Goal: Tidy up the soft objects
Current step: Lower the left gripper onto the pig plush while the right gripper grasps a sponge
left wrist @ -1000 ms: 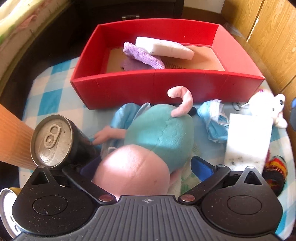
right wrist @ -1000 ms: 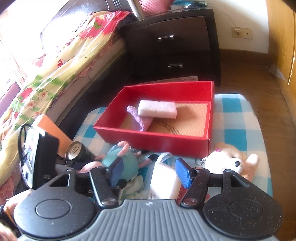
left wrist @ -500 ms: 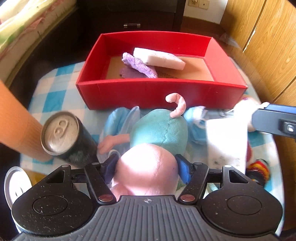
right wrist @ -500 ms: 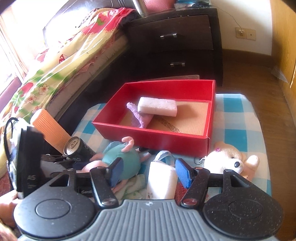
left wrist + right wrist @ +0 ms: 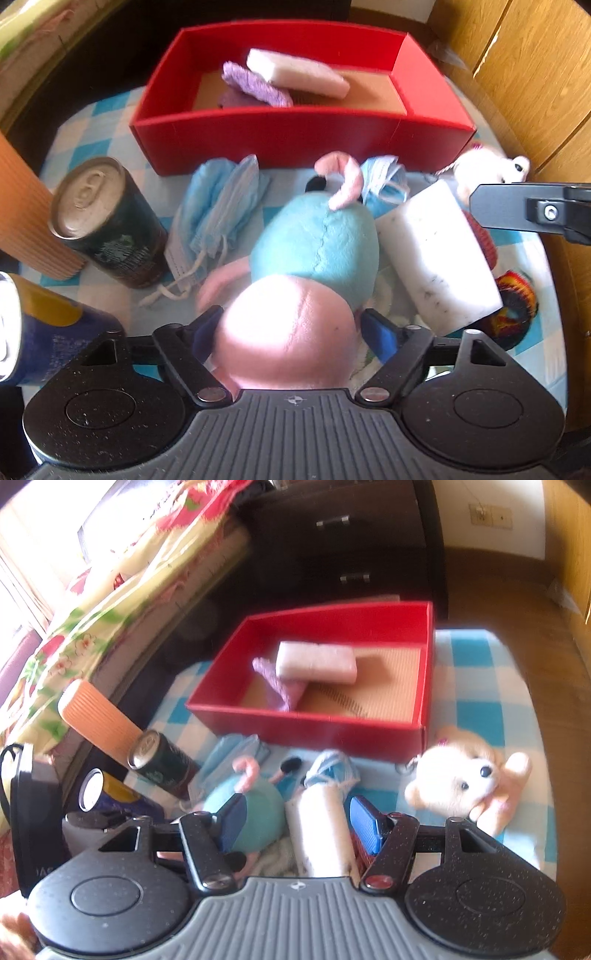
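My left gripper (image 5: 291, 332) is shut on the pink head of a pink-and-teal plush toy (image 5: 317, 243), lifted slightly in front of the red box (image 5: 295, 129). The box holds a white sponge (image 5: 295, 74) and a purple cloth (image 5: 255, 86). My right gripper (image 5: 295, 823) is open, its fingers on either side of a white sponge block (image 5: 321, 827); the block also shows in the left wrist view (image 5: 436, 258). The plush (image 5: 247, 812) sits just left of it. A white teddy (image 5: 465, 775) lies to the right.
Blue face masks (image 5: 218, 210) lie on the checked cloth (image 5: 476, 672). A dark can (image 5: 107, 221), a blue-yellow can (image 5: 33, 325) and an orange ribbed cup (image 5: 26, 214) stand at the left. A colourful knit item (image 5: 517, 306) lies at the right. A bed (image 5: 92, 590) and dark nightstand (image 5: 343, 542) are behind.
My left gripper closed on the plush's head and raised it, uncovering the face masks. My right gripper moved down and forward around the white sponge block.
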Action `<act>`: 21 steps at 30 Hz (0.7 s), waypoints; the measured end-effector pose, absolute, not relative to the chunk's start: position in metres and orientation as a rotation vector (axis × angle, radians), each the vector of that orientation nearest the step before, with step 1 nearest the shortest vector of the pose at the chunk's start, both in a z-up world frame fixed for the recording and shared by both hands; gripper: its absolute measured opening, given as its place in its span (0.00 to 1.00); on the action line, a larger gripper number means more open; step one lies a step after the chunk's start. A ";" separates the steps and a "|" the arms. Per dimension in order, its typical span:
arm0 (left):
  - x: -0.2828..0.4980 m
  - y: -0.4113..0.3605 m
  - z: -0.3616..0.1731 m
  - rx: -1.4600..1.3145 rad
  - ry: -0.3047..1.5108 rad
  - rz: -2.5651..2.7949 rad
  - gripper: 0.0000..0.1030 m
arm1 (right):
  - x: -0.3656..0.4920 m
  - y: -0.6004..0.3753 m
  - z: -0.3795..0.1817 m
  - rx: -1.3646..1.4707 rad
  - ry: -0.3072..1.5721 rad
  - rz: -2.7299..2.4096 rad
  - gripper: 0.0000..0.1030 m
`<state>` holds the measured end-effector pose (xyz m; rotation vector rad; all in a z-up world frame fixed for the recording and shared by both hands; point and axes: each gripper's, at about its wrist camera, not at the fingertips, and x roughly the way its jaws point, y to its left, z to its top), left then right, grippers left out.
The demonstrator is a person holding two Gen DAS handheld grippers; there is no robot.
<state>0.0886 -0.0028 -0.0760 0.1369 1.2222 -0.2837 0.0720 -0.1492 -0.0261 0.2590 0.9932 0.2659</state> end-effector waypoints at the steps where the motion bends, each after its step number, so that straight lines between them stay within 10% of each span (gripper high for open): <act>1: 0.091 -0.004 -0.079 0.135 1.230 -0.289 0.77 | 0.072 -0.149 -0.028 0.253 0.998 0.264 0.39; 21: 0.089 0.062 -0.030 -0.247 1.144 -0.261 0.67 | 0.080 -0.129 -0.048 0.228 1.060 0.307 0.39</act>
